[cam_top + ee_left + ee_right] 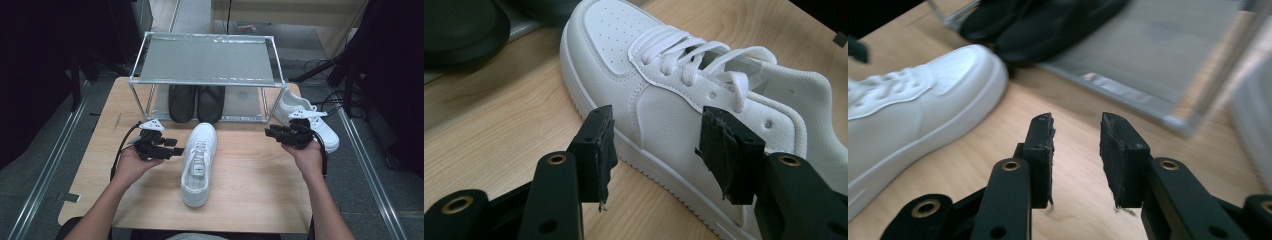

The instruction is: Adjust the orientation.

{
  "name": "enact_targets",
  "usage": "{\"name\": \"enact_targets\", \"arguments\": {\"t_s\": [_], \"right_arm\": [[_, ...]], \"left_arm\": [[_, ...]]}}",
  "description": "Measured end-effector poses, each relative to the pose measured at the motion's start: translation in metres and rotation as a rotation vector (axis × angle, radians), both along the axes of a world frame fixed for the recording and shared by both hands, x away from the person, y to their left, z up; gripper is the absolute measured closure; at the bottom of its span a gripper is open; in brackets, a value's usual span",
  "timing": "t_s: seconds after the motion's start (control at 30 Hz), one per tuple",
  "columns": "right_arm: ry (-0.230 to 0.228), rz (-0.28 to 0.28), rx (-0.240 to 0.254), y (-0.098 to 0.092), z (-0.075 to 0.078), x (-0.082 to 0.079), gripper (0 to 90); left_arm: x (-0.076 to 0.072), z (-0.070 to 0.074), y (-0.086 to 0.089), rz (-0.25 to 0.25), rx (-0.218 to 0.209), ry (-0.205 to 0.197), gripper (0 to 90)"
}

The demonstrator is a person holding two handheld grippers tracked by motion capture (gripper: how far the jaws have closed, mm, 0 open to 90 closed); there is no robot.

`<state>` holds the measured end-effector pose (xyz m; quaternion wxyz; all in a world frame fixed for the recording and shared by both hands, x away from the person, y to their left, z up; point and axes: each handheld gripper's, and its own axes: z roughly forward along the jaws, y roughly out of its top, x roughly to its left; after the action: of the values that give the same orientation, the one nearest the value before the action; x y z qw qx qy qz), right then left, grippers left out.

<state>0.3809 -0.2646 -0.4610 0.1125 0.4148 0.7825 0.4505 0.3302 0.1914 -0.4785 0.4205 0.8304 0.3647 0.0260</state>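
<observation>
A white sneaker (200, 160) lies in the middle of the wooden table (255, 190), toe towards the rack. My left gripper (179, 151) is level just left of it, its jaws open and aimed at the shoe's side. In the left gripper view the sneaker (624, 40) fills the space ahead of the left gripper (654, 135), whose pads stand apart and are not pressing on it. My right gripper (268, 132) hovers to the right of the shoe, pointing left. In the right gripper view the right gripper (1077, 125) is open with bare table between its jaws.
A metal-framed rack (207, 81) stands at the table's back, with a pair of black shoes (195, 102) on its lower shelf. A second white sneaker (295, 105) lies beside the rack's right leg, behind my right hand.
</observation>
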Motion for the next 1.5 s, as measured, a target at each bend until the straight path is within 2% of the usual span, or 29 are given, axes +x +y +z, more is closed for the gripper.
{"name": "enact_targets", "arguments": {"t_s": [0.1,0.13,0.27,0.33,0.53,0.63,0.73,0.83,0.97,1.03,1.1,1.2,1.27,1.33,1.37,1.4,1.5], "right_arm": [[0.006,-0.051,0.002,-0.009,-0.001,0.007,65.7],[0.013,-0.068,-0.011,-0.012,-0.001,0.012,65.0],[0.050,-0.125,-0.004,-0.027,0.000,0.036,65.3],[0.042,-0.162,-0.011,-0.035,0.002,0.047,65.5],[0.033,-0.225,-0.035,-0.050,0.011,0.069,65.5],[0.025,-0.249,-0.057,-0.056,0.017,0.079,65.1],[0.016,-0.282,-0.068,-0.064,0.024,0.086,64.7],[0.023,-0.312,-0.089,-0.068,0.024,0.093,62.1],[0.075,-0.338,-0.074,-0.072,0.009,0.099,57.5],[0.092,-0.335,-0.042,-0.071,0.001,0.100,56.9],[0.070,-0.330,-0.046,-0.068,-0.004,0.099,55.1],[0.068,-0.332,-0.033,-0.067,-0.008,0.096,54.2],[0.091,-0.325,-0.042,-0.067,-0.012,0.095,53.1],[0.105,-0.312,-0.077,-0.066,-0.019,0.094,50.8],[0.065,-0.306,-0.083,-0.066,-0.021,0.091,52.3],[0.054,-0.309,-0.086,-0.065,-0.021,0.089,53.6],[0.058,-0.315,-0.066,-0.065,-0.019,0.088,63.2]], "left_arm": [[0.000,0.000,-0.002,-0.009,0.006,-0.002,48.2],[0.000,0.000,-0.002,-0.011,0.004,-0.001,48.2],[0.000,-0.001,-0.004,-0.015,0.016,0.000,48.2],[0.000,-0.001,-0.005,-0.017,0.019,-0.003,48.2],[0.000,-0.002,-0.007,-0.024,0.025,-0.006,48.2],[-0.001,-0.001,-0.009,-0.028,0.037,-0.016,48.2],[-0.002,-0.001,-0.011,-0.033,0.031,-0.022,48.2],[-0.002,-0.001,-0.012,-0.042,0.037,-0.022,48.3],[-0.002,-0.001,-0.013,-0.047,0.038,-0.022,48.3],[-0.003,-0.001,-0.013,-0.045,0.036,-0.024,48.3],[-0.002,-0.001,-0.013,-0.045,0.037,-0.023,48.3],[-0.002,-0.001,-0.013,-0.048,0.037,-0.021,48.3],[-0.003,-0.002,-0.014,-0.049,0.035,-0.021,48.3],[-0.003,-0.002,-0.014,-0.051,0.038,-0.022,48.3],[-0.003,-0.002,-0.014,-0.051,0.037,-0.022,48.3],[-0.002,-0.002,-0.014,-0.050,0.036,-0.021,48.3],[-0.002,-0.002,-0.014,-0.047,0.036,-0.020,48.3]]}}
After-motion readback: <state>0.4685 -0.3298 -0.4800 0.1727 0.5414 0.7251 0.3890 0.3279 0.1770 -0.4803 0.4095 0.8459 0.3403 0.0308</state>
